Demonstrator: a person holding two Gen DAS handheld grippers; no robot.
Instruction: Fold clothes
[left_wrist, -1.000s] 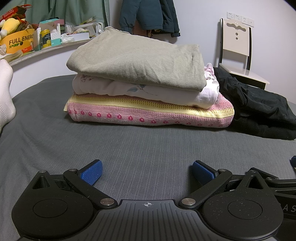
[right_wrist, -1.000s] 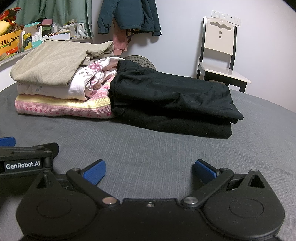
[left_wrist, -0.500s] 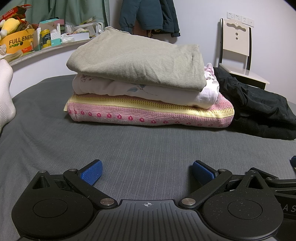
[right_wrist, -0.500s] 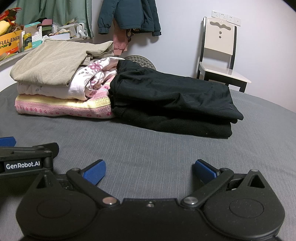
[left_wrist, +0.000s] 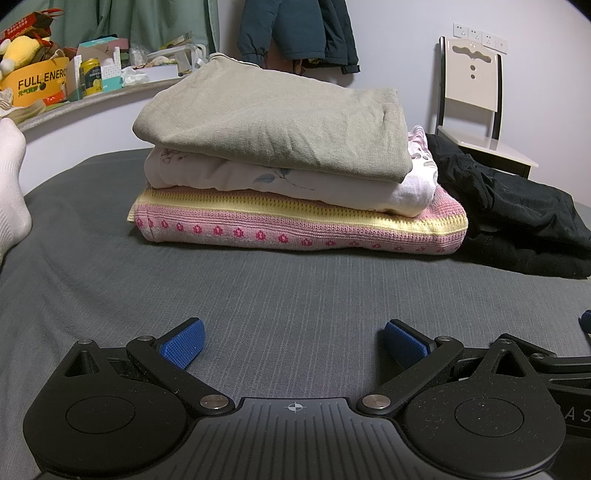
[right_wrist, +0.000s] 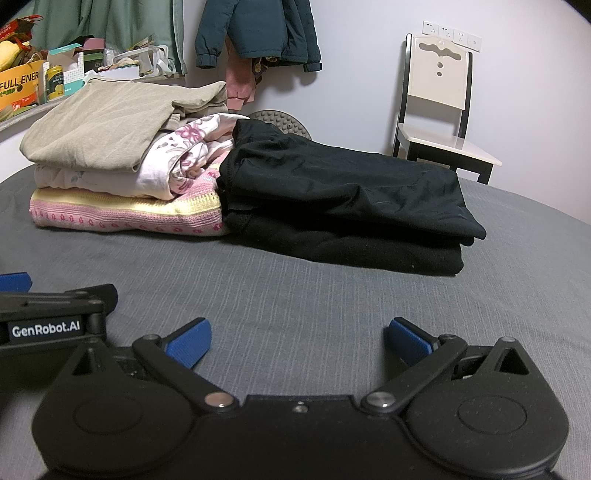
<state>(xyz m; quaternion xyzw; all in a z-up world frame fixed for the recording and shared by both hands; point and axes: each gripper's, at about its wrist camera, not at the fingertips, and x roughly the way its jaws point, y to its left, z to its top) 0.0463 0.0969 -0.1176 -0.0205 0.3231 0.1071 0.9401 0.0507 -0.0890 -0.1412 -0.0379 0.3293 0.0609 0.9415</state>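
Observation:
A stack of folded clothes lies on the grey bed (left_wrist: 295, 295): an olive-grey top (left_wrist: 273, 125) on a white floral garment (left_wrist: 280, 184) on a pink and yellow knit (left_wrist: 295, 229). Right of it sits a folded black pile (right_wrist: 343, 199), two garments high, touching the knit. My left gripper (left_wrist: 293, 341) rests low on the sheet in front of the stack, open, nothing between its blue pads (left_wrist: 183, 343). My right gripper (right_wrist: 297, 343) rests open beside it, facing the black pile, and holds nothing. The left gripper's body (right_wrist: 51, 317) shows at the right wrist view's left edge.
A white chair (right_wrist: 439, 110) stands by the wall at the back right. A cluttered shelf (left_wrist: 74, 85) with boxes and a can runs along the left. Jackets (right_wrist: 258, 33) hang on the wall. A person's white-socked foot (left_wrist: 11, 177) lies on the bed's left edge.

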